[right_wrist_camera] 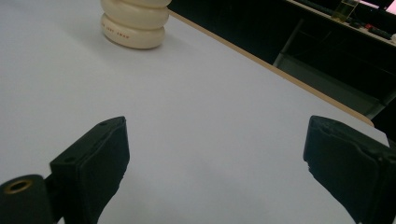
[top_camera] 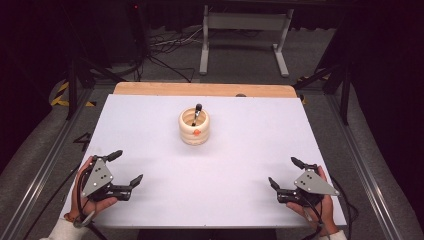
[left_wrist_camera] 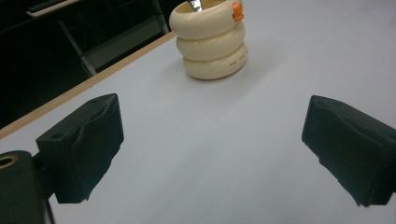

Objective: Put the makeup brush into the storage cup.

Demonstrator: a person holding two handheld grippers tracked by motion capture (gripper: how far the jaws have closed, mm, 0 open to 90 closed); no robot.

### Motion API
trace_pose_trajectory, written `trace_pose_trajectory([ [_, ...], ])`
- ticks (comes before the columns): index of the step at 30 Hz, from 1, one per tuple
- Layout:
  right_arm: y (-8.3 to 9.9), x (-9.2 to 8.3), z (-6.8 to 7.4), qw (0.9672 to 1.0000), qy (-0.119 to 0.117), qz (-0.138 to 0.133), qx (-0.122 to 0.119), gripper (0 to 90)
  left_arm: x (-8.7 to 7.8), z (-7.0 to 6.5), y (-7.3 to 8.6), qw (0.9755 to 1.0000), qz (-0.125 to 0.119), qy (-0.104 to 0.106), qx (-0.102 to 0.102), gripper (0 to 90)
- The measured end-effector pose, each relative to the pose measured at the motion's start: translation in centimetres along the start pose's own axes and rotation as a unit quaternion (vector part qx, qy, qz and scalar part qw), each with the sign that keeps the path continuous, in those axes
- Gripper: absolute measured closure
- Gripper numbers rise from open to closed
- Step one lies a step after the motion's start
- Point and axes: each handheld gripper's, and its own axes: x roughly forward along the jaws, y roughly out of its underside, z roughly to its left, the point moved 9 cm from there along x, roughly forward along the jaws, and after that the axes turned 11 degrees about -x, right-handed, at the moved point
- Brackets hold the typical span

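Note:
A cream holder made of three stacked rings (top_camera: 194, 127) stands upright near the middle of the white table (top_camera: 240, 150), with an orange mark on its front and a dark-handled tool (top_camera: 197, 113) sticking out of it. The same ringed holder (left_wrist_camera: 211, 41) sits ahead in the left gripper view and the holder (right_wrist_camera: 135, 23) at the top left in the right gripper view. My left gripper (top_camera: 126, 167) rests at the front left, open and empty. My right gripper (top_camera: 284, 173) rests at the front right, open and empty. Both are far from the holder.
A wooden strip (top_camera: 202, 89) runs along the table's far edge. Beyond it a grey metal stand (top_camera: 245, 30) and loose cables (top_camera: 165, 50) lie on the floor. Metal rails (top_camera: 45, 160) flank the table on both sides.

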Motion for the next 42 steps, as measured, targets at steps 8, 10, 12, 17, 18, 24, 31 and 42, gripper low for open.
trace_pose_trajectory([
  [8,0.2,-0.1,-0.2,1.0000,0.001,0.001,0.004,7.7,-0.9,0.3,1.4,0.9996,0.000,0.001,-0.027,6.6],
  [10,0.2,-0.1,-0.2,1.0000,0.001,0.000,0.005,7.7,-1.2,0.3,1.8,0.9993,0.001,-0.001,-0.039,6.5],
  [12,0.2,-0.1,-0.2,1.0000,0.001,-0.001,0.003,7.7,-1.5,0.3,2.3,0.9989,-0.001,0.002,-0.048,6.5],
  [17,0.2,-0.1,-0.2,1.0000,0.000,-0.002,0.004,7.7,-2.3,0.6,3.2,0.9976,-0.001,-0.001,-0.070,6.4],
  [18,0.2,-0.2,-0.1,1.0000,0.000,-0.002,0.004,7.7,-2.5,0.7,3.5,0.9972,0.001,-0.002,-0.075,6.4],
  [24,-0.1,-0.2,0.1,1.0000,-0.001,-0.003,-0.003,7.7,-3.0,0.6,3.3,0.9965,-0.010,0.000,-0.083,6.3],
  [31,-0.2,-0.3,0.1,1.0000,0.001,-0.003,-0.005,7.7,-2.7,0.1,3.3,0.9971,-0.004,0.013,-0.075,6.1],
  [42,0.0,-0.3,0.0,1.0000,-0.002,-0.004,0.000,7.7,-2.4,0.0,3.2,0.9974,-0.002,0.011,-0.071,6.2],
])
